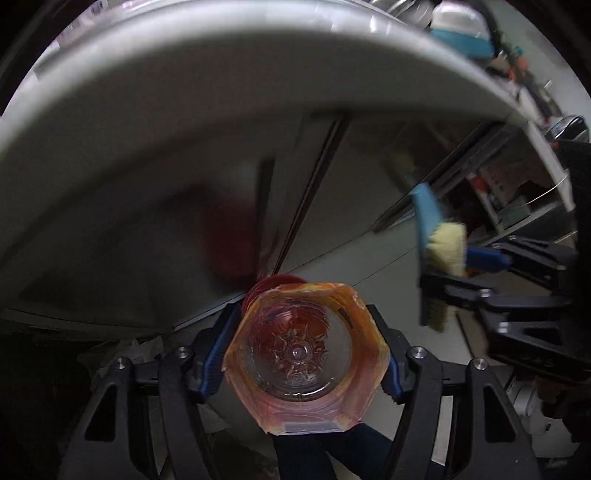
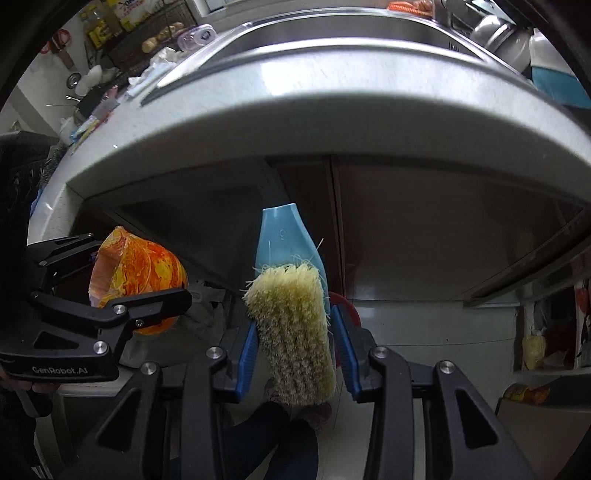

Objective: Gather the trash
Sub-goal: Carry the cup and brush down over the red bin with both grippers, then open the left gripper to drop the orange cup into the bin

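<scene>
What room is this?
Most likely a kitchen. There is a steel sink set in a pale counter, cupboard doors underneath, and food jars and packets on the far side.

Open space before the cabinet doors (image 2: 406, 229), under the overhanging countertop edge (image 2: 332, 122).

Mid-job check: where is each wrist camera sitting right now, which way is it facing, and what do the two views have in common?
Left wrist: behind the left gripper, facing down past the counter edge; its fingers clamp an orange-labelled plastic bottle, seen base-on; a dark-clad leg below.
Right wrist: behind the right gripper, facing the cabinet doors under the counter; its fingers clamp a blue scrub brush; a dark-clad leg below.
Shared: both views show the counter edge, the bottle, the brush and the other gripper.
</scene>
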Demonstrator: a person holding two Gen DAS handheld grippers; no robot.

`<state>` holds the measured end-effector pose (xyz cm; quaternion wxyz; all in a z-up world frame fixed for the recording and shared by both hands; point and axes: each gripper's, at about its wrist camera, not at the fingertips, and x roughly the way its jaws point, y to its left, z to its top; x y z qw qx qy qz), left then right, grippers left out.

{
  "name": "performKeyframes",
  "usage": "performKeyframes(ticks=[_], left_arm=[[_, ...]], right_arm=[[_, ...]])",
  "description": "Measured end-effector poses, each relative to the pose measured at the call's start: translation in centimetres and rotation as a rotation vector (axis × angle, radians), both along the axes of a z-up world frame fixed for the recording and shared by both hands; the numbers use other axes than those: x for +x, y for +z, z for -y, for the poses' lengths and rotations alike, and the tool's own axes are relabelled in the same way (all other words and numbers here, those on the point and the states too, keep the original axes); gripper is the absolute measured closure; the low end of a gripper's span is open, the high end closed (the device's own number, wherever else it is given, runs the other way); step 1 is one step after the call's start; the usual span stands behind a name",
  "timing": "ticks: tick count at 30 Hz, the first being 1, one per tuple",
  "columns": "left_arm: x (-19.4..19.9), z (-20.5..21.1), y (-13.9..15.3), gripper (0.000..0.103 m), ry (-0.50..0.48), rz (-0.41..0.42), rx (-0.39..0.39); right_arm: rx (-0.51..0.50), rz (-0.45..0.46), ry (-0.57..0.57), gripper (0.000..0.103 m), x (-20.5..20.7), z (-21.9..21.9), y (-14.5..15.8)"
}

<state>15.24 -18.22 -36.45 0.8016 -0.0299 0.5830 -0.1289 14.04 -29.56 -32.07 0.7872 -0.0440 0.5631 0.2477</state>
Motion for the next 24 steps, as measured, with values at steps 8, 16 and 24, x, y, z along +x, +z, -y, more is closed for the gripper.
performKeyframes(ticks=[8, 16, 24], left_arm=[[1.9, 0.8, -13.2, 0.038, -0.021, -0.066, -0.004], [2.7, 2.7, -17.9, 0.019, -0.067, -0.078, 0.009], [2.5, 3.6, -17.0, 0.0, -0.118, -0.066, 0.008]], right_arm=[[-0.034, -0.049, -0.087, 0.066, 0.6, 0.5, -9.8], [-0.052, -0.107, -0.141, 0.066, 0.4, 0.8, -15.3], [-0.043, -0.102, -0.158, 0.066, -0.7, 1.9, -15.4]])
